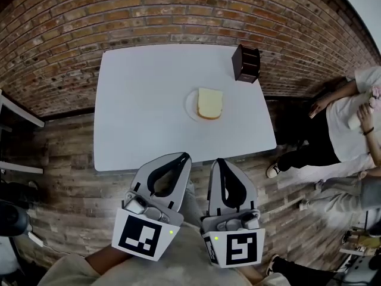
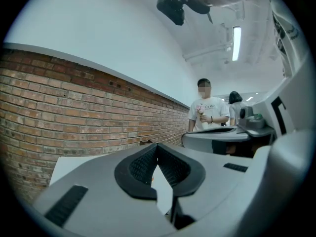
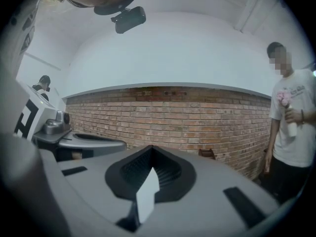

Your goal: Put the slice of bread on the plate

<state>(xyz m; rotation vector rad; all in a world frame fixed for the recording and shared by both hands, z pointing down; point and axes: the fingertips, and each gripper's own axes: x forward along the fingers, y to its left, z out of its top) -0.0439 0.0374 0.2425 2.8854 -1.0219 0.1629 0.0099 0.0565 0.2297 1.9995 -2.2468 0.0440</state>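
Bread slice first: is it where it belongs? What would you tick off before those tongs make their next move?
1. Slice of bread lies on the plate: ok.
2. Slice sits wholly inside the plate's rim: cannot tell, as the bread hides the rim's right side.
3. Left tongs shut with nothing between them: ok.
4. Right tongs shut with nothing between them: ok.
5. Both tongs are at the near edge of the table, apart from the bread: ok.
6. Dark box stands apart from the plate: ok.
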